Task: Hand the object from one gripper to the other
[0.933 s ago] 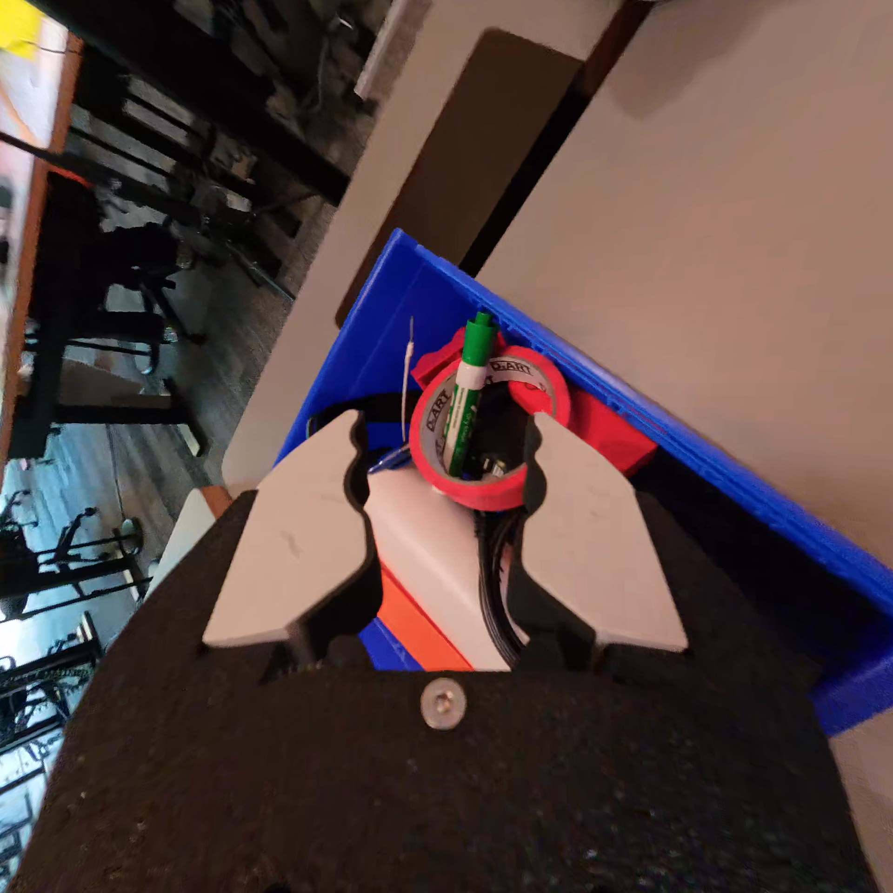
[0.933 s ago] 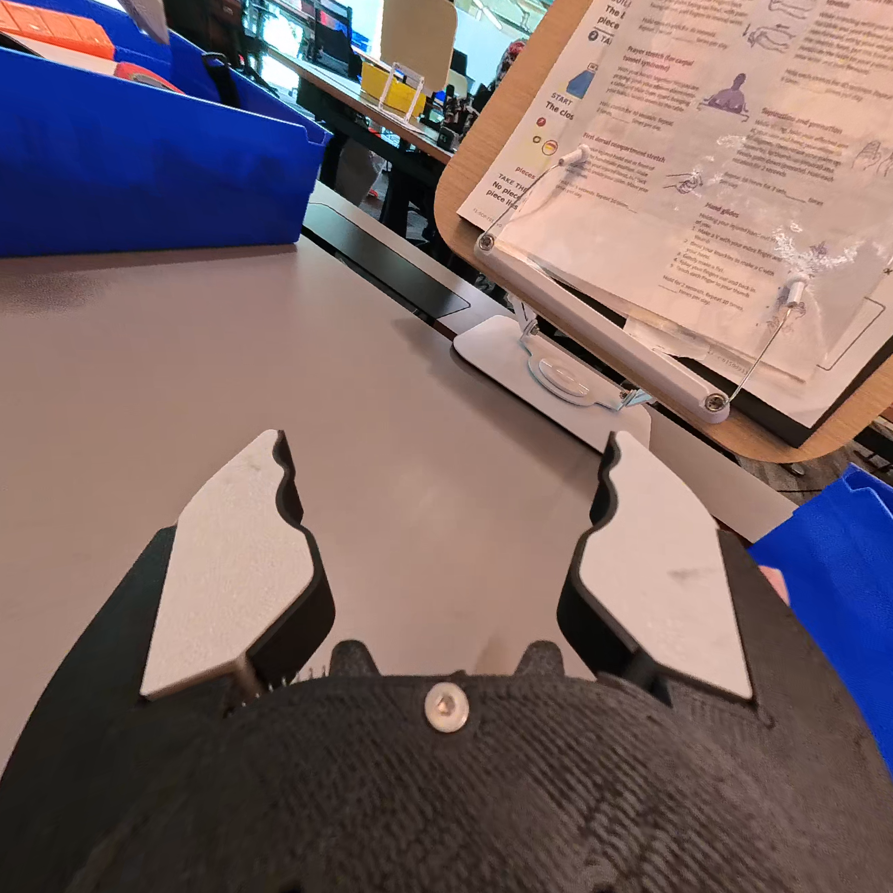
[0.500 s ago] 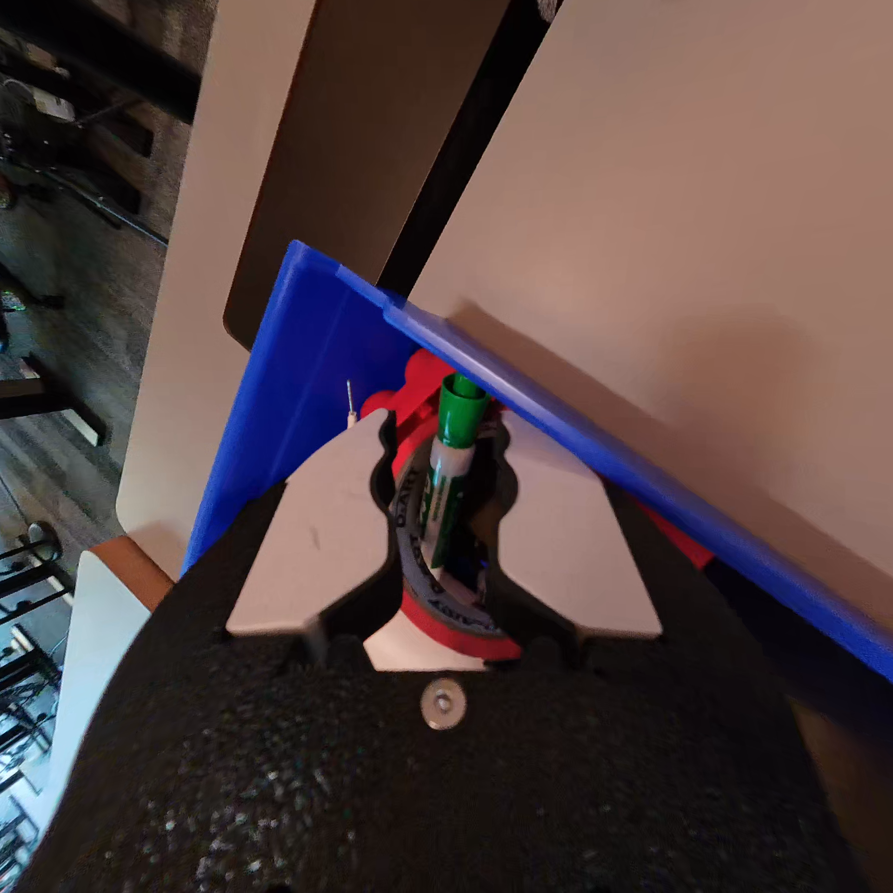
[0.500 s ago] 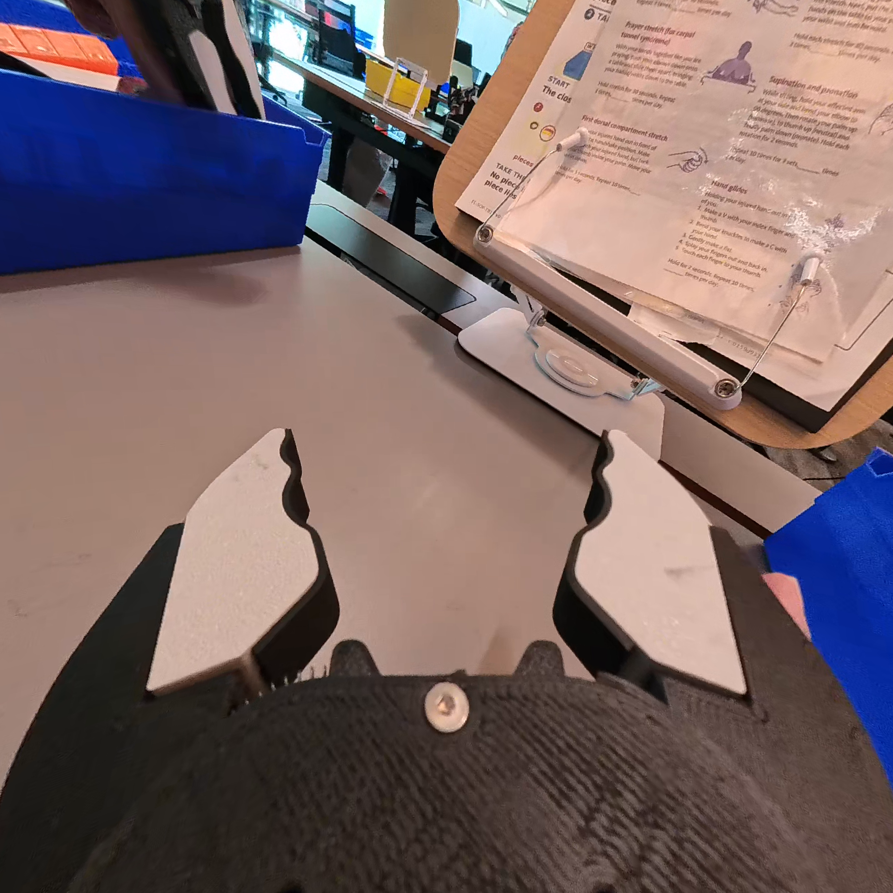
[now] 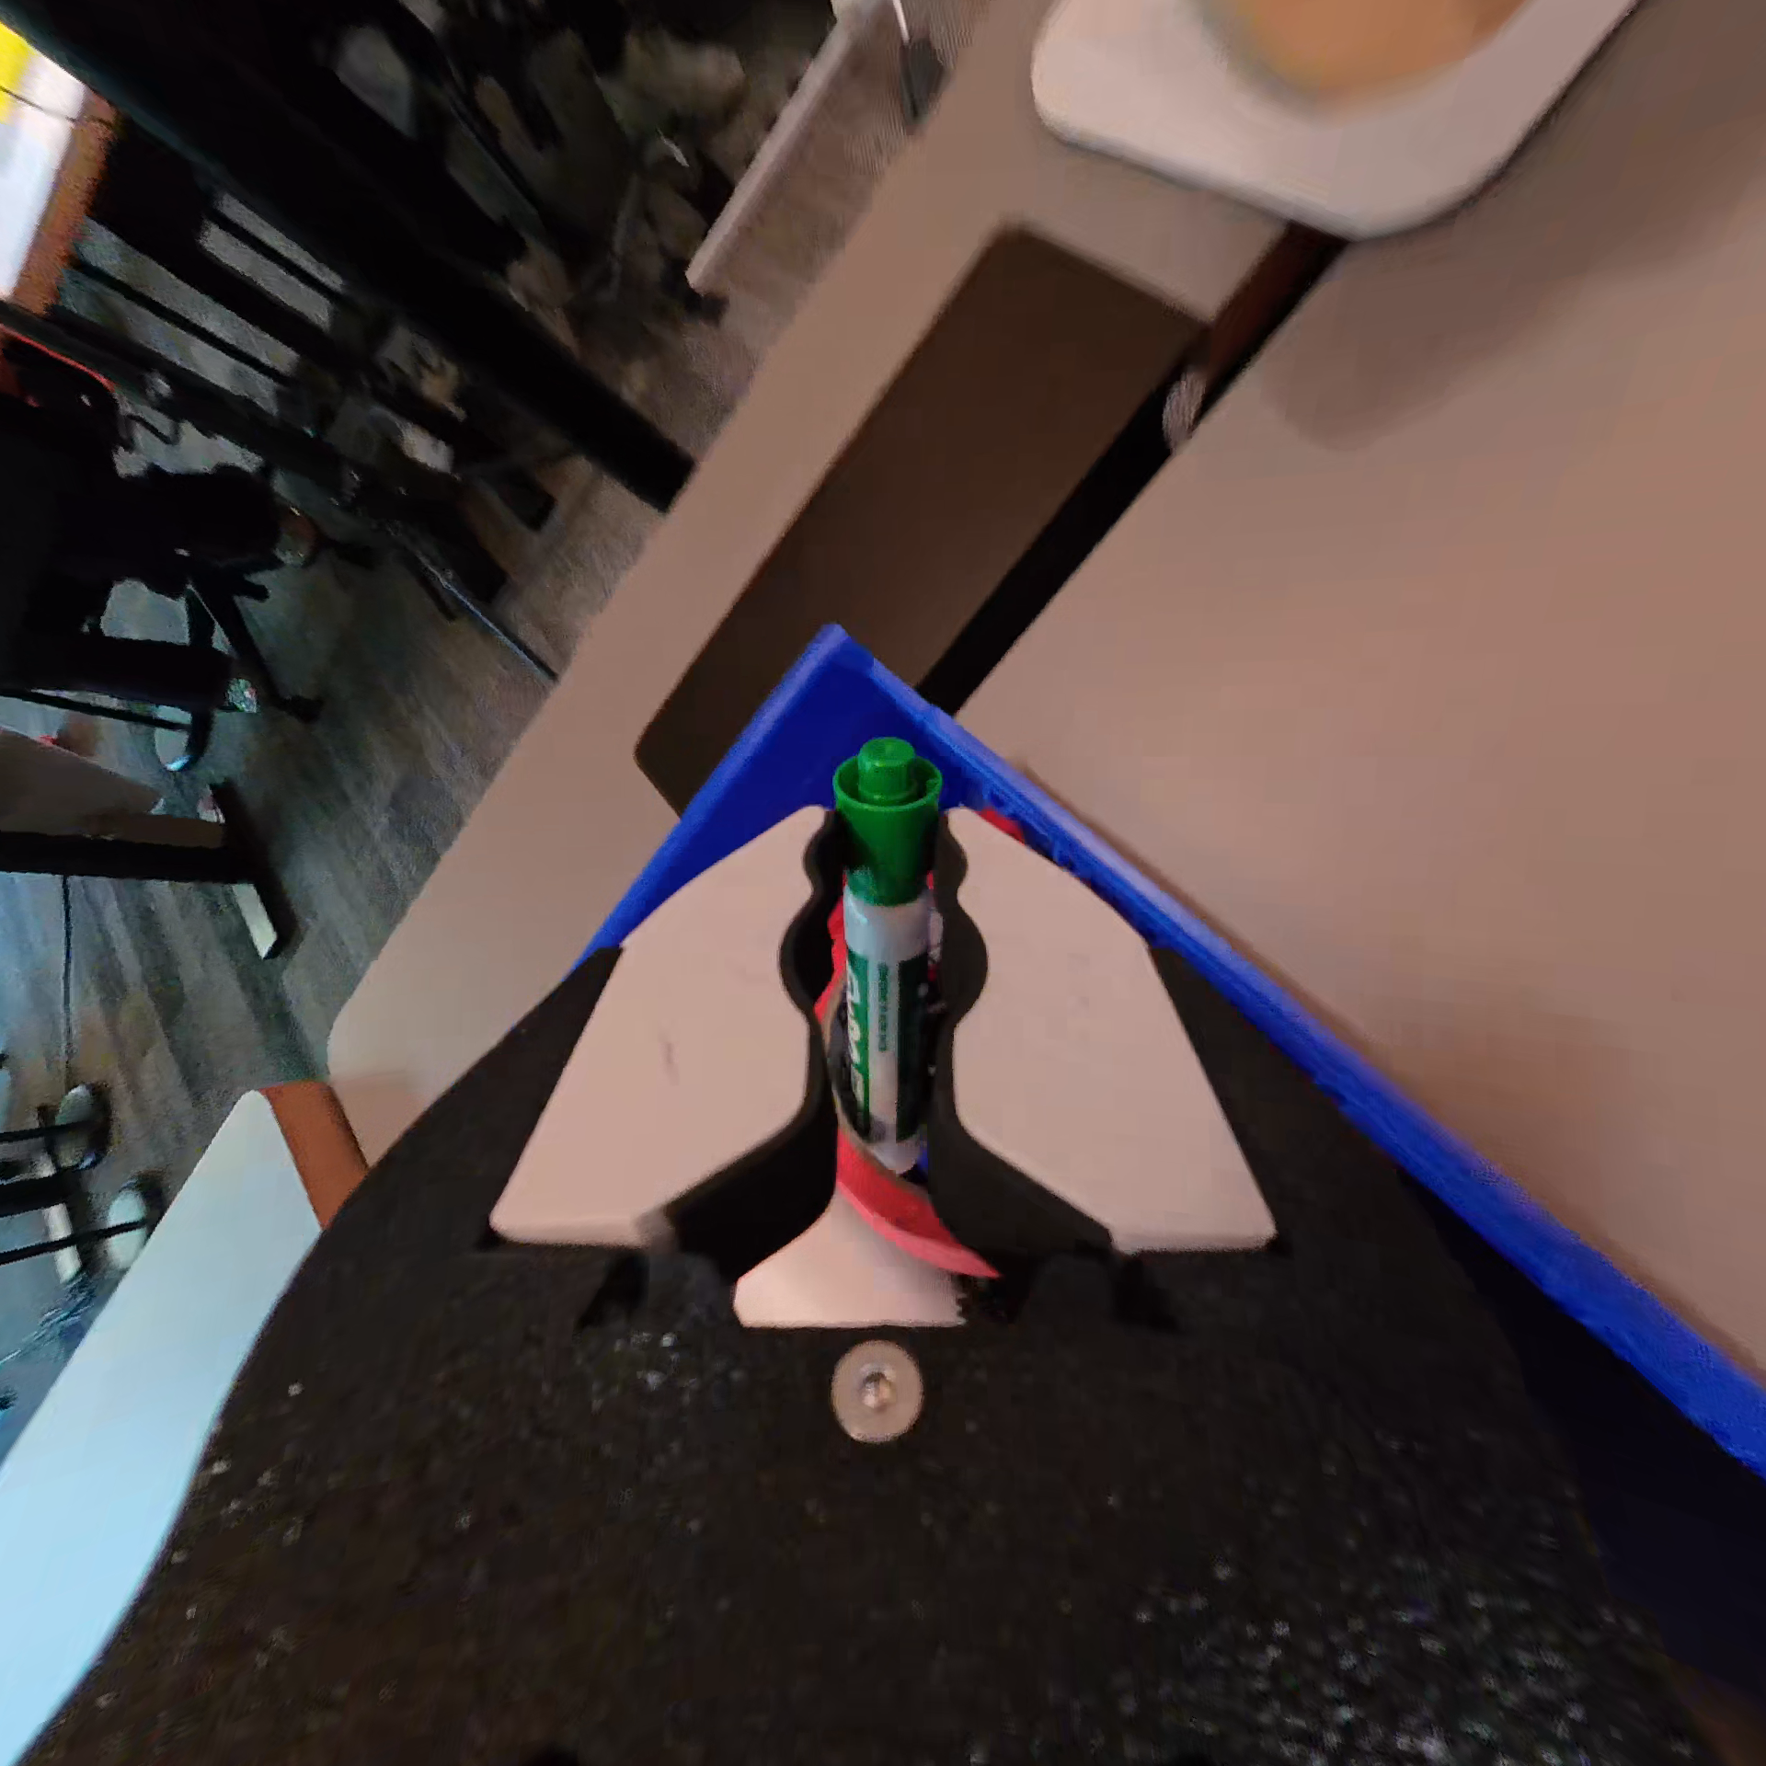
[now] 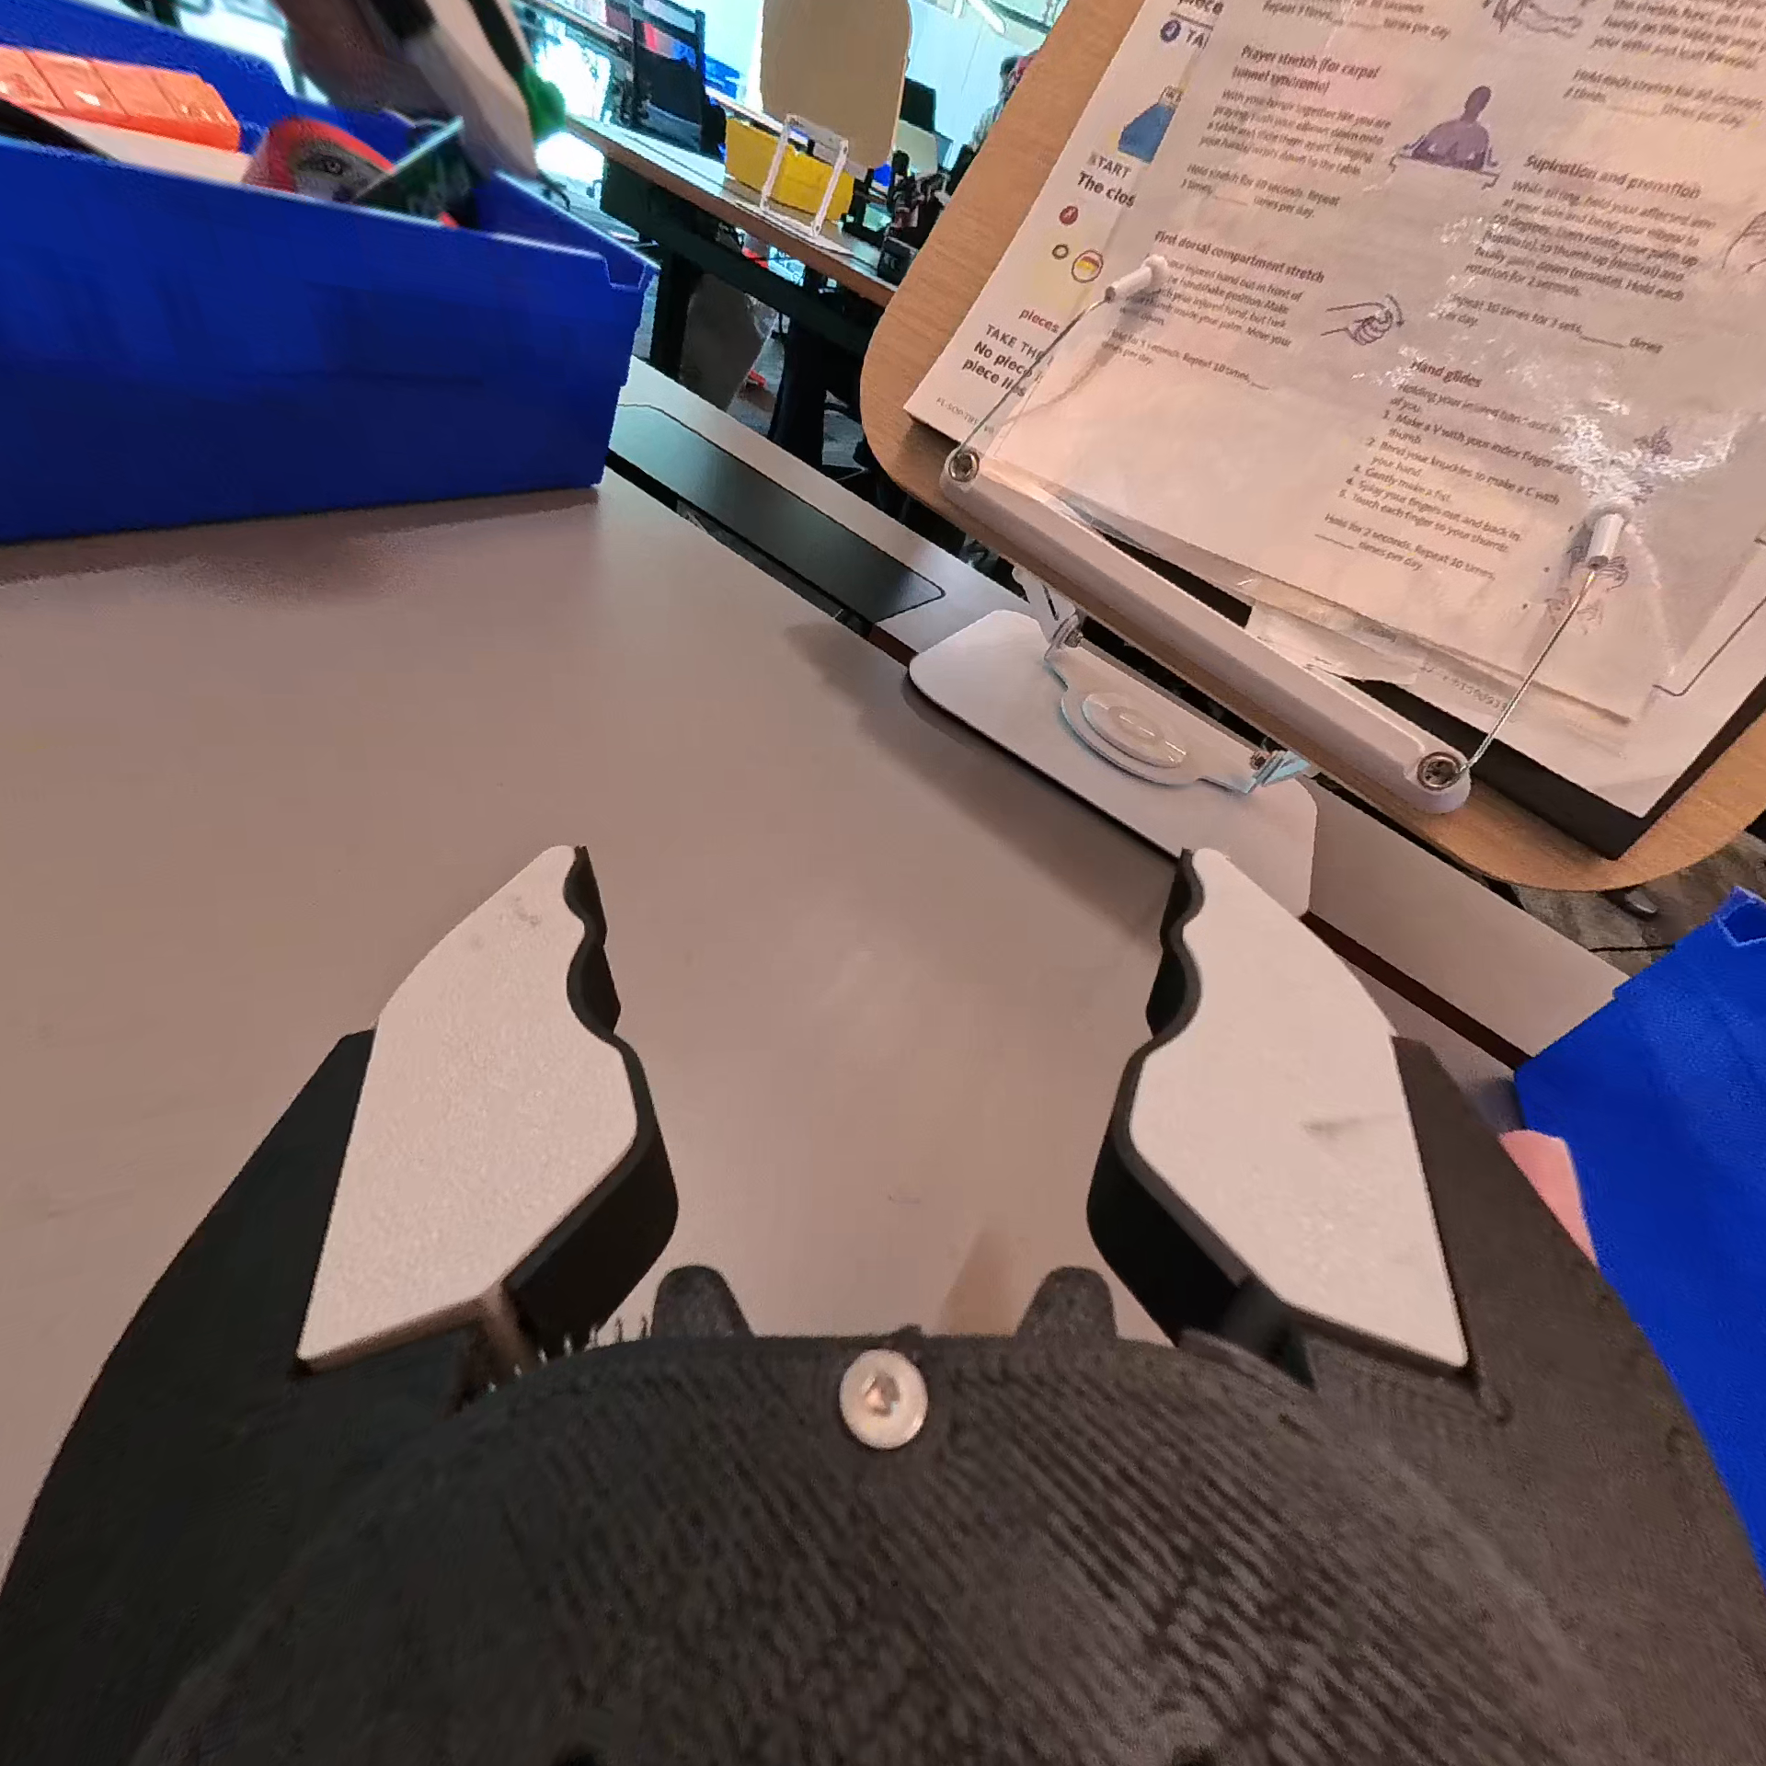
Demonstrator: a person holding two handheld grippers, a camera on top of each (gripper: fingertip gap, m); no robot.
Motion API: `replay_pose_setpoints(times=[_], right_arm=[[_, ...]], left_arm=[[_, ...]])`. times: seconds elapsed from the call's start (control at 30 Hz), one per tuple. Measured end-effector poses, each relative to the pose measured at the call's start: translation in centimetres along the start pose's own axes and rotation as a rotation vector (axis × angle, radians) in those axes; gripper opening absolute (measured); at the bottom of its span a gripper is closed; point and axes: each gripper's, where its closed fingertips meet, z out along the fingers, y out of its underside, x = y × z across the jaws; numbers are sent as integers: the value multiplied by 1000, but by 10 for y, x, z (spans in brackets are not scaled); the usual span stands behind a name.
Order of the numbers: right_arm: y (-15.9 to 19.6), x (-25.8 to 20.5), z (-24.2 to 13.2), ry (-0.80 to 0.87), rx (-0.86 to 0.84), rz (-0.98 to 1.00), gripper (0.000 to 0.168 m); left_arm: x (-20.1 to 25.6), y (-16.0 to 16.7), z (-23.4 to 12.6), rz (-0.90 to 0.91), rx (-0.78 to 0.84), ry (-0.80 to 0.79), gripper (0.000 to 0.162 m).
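Note:
A green-capped white marker (image 5: 884, 956) stands between the fingers of my left gripper (image 5: 886, 824), which is shut on its barrel, cap pointing away. It is held just above the blue bin (image 5: 1242, 975); a red tape roll (image 5: 898, 1214) shows below it. My right gripper (image 6: 884, 860) is open and empty, low over the grey table (image 6: 478, 717). In the right wrist view the left gripper (image 6: 478, 86) shows far off at the upper left above the blue bin (image 6: 287, 334), with the marker's green cap (image 6: 547, 96) blurred.
A document stand (image 6: 1338, 334) holding paper sheets stands on a white base (image 6: 1128, 736) at the table's far right. A second blue bin (image 6: 1672, 1147) is close at the right. The left bin holds an orange box (image 6: 115, 91) and the tape roll (image 6: 306, 158).
My left gripper moved into the tape roll, closed on the green marker and has lifted it up out of the roll. My right gripper has stayed open and barely moved.

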Motion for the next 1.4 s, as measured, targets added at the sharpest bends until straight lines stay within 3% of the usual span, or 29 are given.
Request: replay_pose_setpoints(times=[0.03, 0.3, 0.4, 0.53, 0.7, 0.87, 1.0, 1.1, 1.23, 1.4], right_arm=[[-2, 0, -1, -2, 8, 8, 110], [-28, -10, -10, -101, 153, 139, 102], [-49, -23, -18, -209, 264, 257, 97], [-81, -38, -39, -336, 441, 332, 77], [-91, -51, -54, -343, 543, 216, 68], [-84, -53, -60, -284, 545, 52, 53], [-75, -51, -54, -255, 513, -11, 41], [-76, -50, -56, -235, 532, -35, 21], [-76, -51, -56, -249, 508, -44, 20], [-73, -53, -61, -480, 443, 45, 20]], left_arm=[[-4, -10, -11, -31, 54, -7, 19], [-11, -91, -127, -258, 542, -9, 19], [29, -119, -169, -343, 729, 149, 18], [112, -141, -205, -451, 952, 399, 19], [194, -144, -193, -667, 1119, 646, 17], [237, -144, -168, -798, 1158, 794, 17], [243, -142, -162, -867, 1162, 873, 17], [241, -139, -165, -847, 1177, 853, 17], [239, -133, -163, -899, 1204, 866, 18], [237, -116, -156, -823, 1199, 785, 22]])
